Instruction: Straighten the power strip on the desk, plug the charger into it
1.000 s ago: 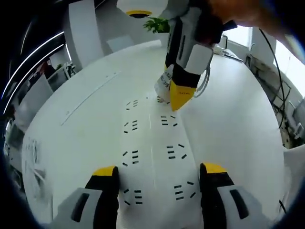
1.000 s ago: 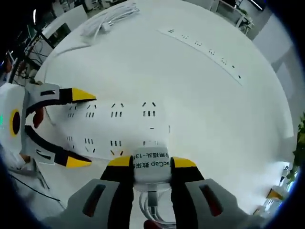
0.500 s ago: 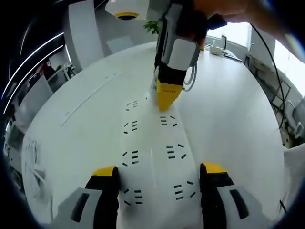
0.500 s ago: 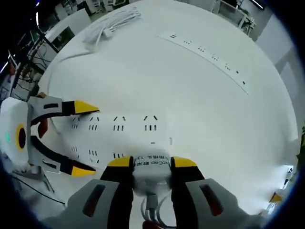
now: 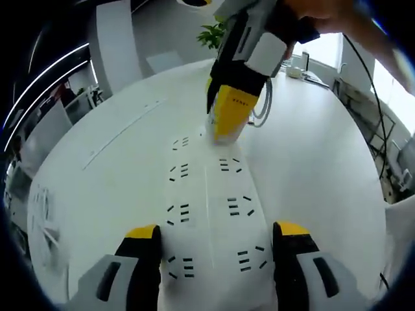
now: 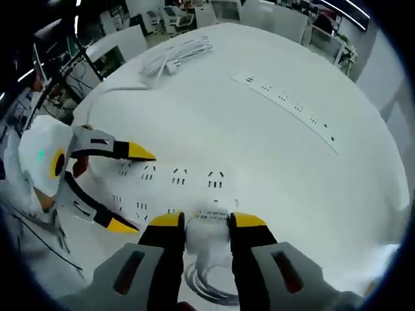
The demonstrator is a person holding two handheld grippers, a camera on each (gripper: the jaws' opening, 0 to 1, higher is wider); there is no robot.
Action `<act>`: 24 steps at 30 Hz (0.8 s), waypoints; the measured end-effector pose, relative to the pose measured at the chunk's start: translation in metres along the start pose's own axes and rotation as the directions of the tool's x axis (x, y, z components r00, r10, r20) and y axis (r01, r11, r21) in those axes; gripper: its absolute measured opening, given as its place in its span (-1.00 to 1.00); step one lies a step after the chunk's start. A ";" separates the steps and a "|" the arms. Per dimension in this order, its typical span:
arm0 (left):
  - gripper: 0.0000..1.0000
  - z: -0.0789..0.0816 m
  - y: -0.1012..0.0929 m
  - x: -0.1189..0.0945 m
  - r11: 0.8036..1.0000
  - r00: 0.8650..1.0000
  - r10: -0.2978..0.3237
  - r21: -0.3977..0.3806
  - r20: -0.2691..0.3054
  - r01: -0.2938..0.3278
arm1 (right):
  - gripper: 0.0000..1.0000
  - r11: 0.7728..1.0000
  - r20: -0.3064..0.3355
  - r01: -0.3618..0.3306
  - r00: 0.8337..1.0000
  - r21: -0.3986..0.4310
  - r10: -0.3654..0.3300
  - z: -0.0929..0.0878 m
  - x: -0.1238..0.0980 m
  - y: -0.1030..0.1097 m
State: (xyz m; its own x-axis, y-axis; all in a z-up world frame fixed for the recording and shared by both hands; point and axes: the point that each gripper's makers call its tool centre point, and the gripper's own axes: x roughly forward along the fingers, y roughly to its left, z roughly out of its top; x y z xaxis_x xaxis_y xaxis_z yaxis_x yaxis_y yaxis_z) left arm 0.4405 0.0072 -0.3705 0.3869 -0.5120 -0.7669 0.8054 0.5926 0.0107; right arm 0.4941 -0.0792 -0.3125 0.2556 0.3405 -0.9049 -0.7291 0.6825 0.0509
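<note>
On the white desk (image 5: 97,129) lies the power strip (image 5: 211,214), a long white block with two rows of sockets, running away from the left gripper (image 5: 211,236) in the left gripper view. That gripper is held low over the near end of the strip, its yellow-tipped jaws spread wide on either side of it; whether the tips touch the strip's edges cannot be told.

At the far end of the strip, the right gripper (image 5: 228,120) comes down steeply from above, its nose tilted toward the sockets, with a person's hand (image 5: 324,13) wrapped around its top. Its jaws pinch the white charger (image 5: 214,123), which sits at the strip's last sockets; whether the prongs are in cannot be told. A loop of cable (image 5: 262,107) hangs beside the gripper.

From the right gripper view, the right gripper (image 6: 207,223) has its jaws pressed against both sides of the charger (image 6: 207,227), right at the edge of the power strip (image 6: 175,188), and the coiled cable (image 6: 207,285) trails beneath. The left gripper (image 6: 130,188) enters from the left, jaws apart, straddling the other end of the strip. Farther across the desk (image 6: 259,162) lie a second, thin strip of sockets (image 6: 292,107) and a bundle of white cords (image 6: 175,55).
</note>
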 end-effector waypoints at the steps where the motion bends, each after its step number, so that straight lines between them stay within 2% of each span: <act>1: 0.41 0.000 0.000 0.000 1.000 1.000 0.000 0.000 0.001 0.000 | -0.46 1.000 -0.006 0.008 1.000 0.006 -0.008 -0.002 -0.001 -0.001; 3: 0.41 0.000 0.000 0.000 1.000 1.000 -0.002 0.000 0.004 0.002 | -0.43 0.999 -0.004 0.026 1.000 -0.032 -0.026 -0.007 0.000 -0.002; 5: 0.41 0.000 0.001 0.000 1.000 1.000 -0.002 0.001 0.007 0.002 | -0.50 0.999 0.000 0.021 1.000 -0.024 -0.021 -0.007 0.001 0.000; 8: 0.41 0.000 0.001 0.000 1.000 1.000 -0.003 0.005 0.007 0.003 | -0.51 0.999 -0.006 0.040 0.999 -0.025 -0.040 -0.004 0.002 -0.004; 13: 0.41 0.000 0.000 0.000 1.000 1.000 -0.017 0.018 0.010 0.017 | -0.54 0.999 -0.013 0.024 1.000 -0.035 -0.024 0.004 0.004 -0.007; 15: 0.40 0.000 0.000 0.000 0.999 1.000 -0.021 0.025 0.001 0.021 | -0.55 0.996 -0.058 0.044 0.997 -0.077 -0.048 0.007 0.005 -0.005; 16: 0.40 0.000 0.000 0.001 0.999 1.000 -0.019 0.028 -0.005 0.019 | -0.56 0.997 -0.100 0.057 0.993 -0.048 -0.062 0.006 0.005 -0.005; 18: 0.40 0.000 0.000 0.001 0.999 1.000 -0.022 0.025 -0.010 0.022 | -0.57 0.997 -0.128 0.040 0.991 -0.066 -0.048 0.007 0.007 -0.005; 22: 0.40 0.000 0.001 0.001 0.999 1.000 -0.026 0.023 -0.004 0.026 | -0.58 0.999 -0.134 0.032 0.990 -0.035 -0.036 0.006 0.007 -0.007; 24: 0.40 0.000 0.001 0.001 0.999 1.000 -0.024 0.025 -0.010 0.024 | -0.58 0.998 -0.153 0.048 0.987 -0.035 -0.052 0.005 0.008 -0.003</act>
State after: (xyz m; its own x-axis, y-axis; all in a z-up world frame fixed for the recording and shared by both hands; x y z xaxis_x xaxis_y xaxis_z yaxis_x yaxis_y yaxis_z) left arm 0.4411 0.0073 -0.3714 0.3630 -0.5201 -0.7731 0.8257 0.5640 0.0083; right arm 0.5014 -0.0755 -0.3178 0.1932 0.2012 -0.9603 -0.7379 0.6748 -0.0071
